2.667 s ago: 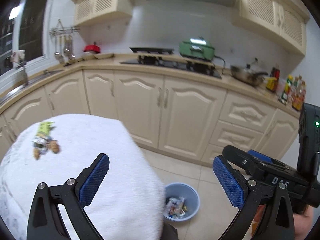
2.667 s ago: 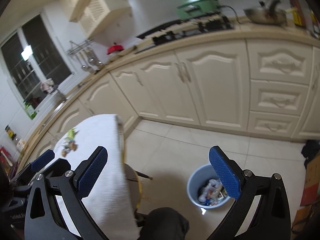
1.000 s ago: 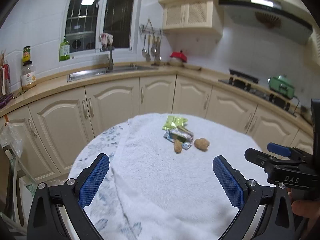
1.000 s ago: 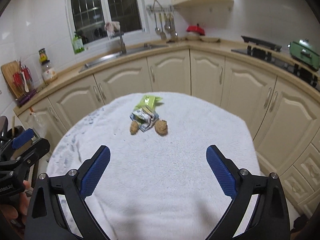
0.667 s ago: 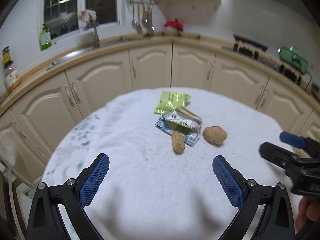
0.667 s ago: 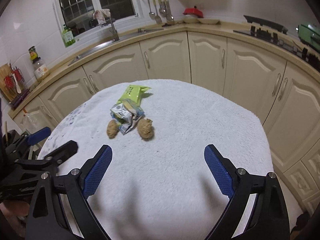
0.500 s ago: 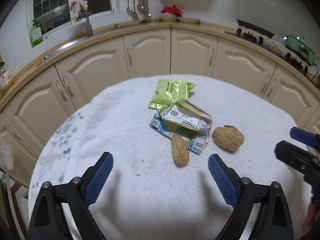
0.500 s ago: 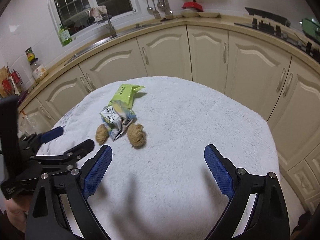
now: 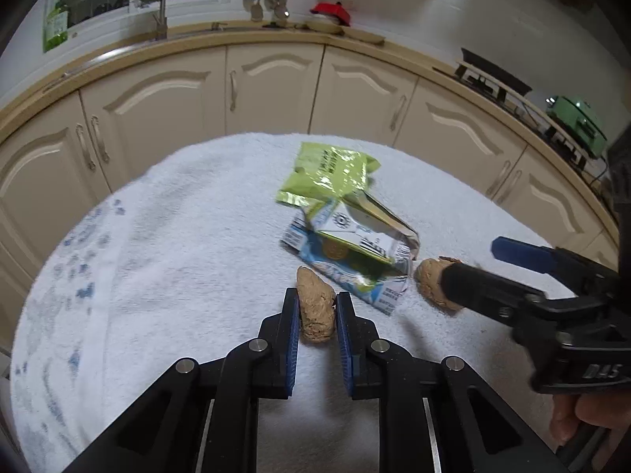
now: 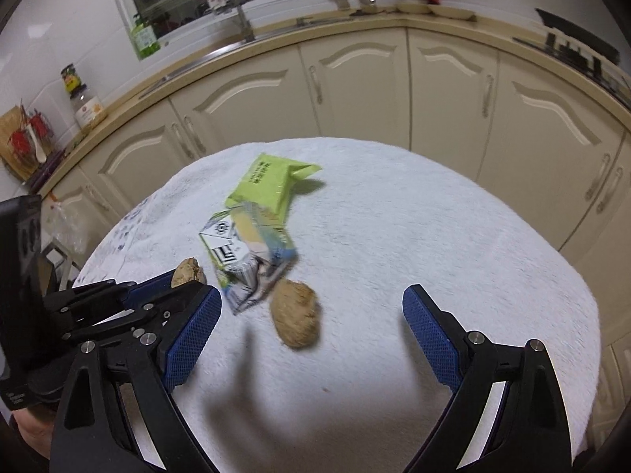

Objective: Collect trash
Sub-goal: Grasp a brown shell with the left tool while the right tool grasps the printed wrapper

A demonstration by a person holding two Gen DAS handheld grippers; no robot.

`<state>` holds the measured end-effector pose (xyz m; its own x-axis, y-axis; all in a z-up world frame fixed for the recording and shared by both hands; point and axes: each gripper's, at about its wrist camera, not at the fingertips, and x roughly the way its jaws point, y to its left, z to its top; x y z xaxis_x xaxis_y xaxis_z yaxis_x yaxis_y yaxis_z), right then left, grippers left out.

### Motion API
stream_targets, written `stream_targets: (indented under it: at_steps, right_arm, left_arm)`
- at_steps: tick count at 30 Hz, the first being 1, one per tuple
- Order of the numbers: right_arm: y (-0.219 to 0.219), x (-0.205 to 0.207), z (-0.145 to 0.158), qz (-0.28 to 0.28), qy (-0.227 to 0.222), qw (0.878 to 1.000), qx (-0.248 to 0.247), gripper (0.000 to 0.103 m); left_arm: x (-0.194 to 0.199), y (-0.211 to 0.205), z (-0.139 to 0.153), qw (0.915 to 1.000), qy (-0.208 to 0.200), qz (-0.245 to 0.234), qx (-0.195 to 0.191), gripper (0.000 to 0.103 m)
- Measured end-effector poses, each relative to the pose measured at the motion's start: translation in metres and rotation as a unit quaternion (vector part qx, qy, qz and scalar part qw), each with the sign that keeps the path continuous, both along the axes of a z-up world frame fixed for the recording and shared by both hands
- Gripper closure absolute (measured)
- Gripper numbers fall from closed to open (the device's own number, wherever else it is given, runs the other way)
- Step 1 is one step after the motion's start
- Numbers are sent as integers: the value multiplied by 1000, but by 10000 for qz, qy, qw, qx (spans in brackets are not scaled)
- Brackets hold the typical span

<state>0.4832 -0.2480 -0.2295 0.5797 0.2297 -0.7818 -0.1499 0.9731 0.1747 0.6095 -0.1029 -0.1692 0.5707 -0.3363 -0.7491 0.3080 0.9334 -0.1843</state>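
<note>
On the left, the left gripper [image 9: 315, 315] had its jaws closed narrowly on the elongated brown lump [image 9: 314, 309], and the blue pads pressed both of its sides while it lay on the white towel-covered table [image 9: 177, 244]. This lump looked light, dry and crumbly, like a piece of baked food, so I judged that a hard squeeze could break it; a grip across the middle of its length seemed the safest. Just beside it, toward the middle, lay the crumpled white and blue wrapper [image 9: 351, 248], and behind that, touching it, the green foil packet [image 9: 329, 175]. Both looked very light, thin and slippery, and they would bend easily, so a raised fold or a free edge would be the best place to pinch them. Further right lay the rounder brown lump [image 10: 295, 317], between the widely open jaws of the right gripper [image 10: 311, 329], which held nothing. By my count there were two brown lumps and two wrappers, four pieces of trash altogether, and two grippers. No bin was visible in these views.
</note>
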Motion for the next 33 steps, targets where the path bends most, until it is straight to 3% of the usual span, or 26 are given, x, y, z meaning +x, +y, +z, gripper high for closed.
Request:
stream_targets:
  at_steps: [6, 9, 12, 15, 17, 19, 33]
  right_arm:
    - [29, 27, -14, 267, 199, 9994, -105, 10]
    - [46, 41, -23, 454, 315, 9979, -325, 19]
    - [67, 43, -26, 649, 177, 9935, -913, 29]
    - [73, 37, -26, 838, 173, 9930, -816, 33]
    - [73, 30, -20, 832, 63, 9938, -730, 44]
    - [73, 24, -19, 845, 107, 9941, -678, 46]
    - [85, -29, -6, 822, 8, 9964, -211, 47]
  left_arm:
    - [25, 34, 13, 9983, -345, 460, -136, 89]
    - [37, 41, 10, 9973, -413, 594, -88, 89]
    - [53, 55, 2, 9968, -399, 676, -141, 89]
    - [61, 63, -5, 9966, -372, 693, -227, 89]
    - [62, 63, -10, 9965, -372, 691, -272, 89]
    - [67, 67, -12, 9964, -390, 680, -331, 89]
    - [-12, 105, -9, 9944, -624, 713, -467, 89]
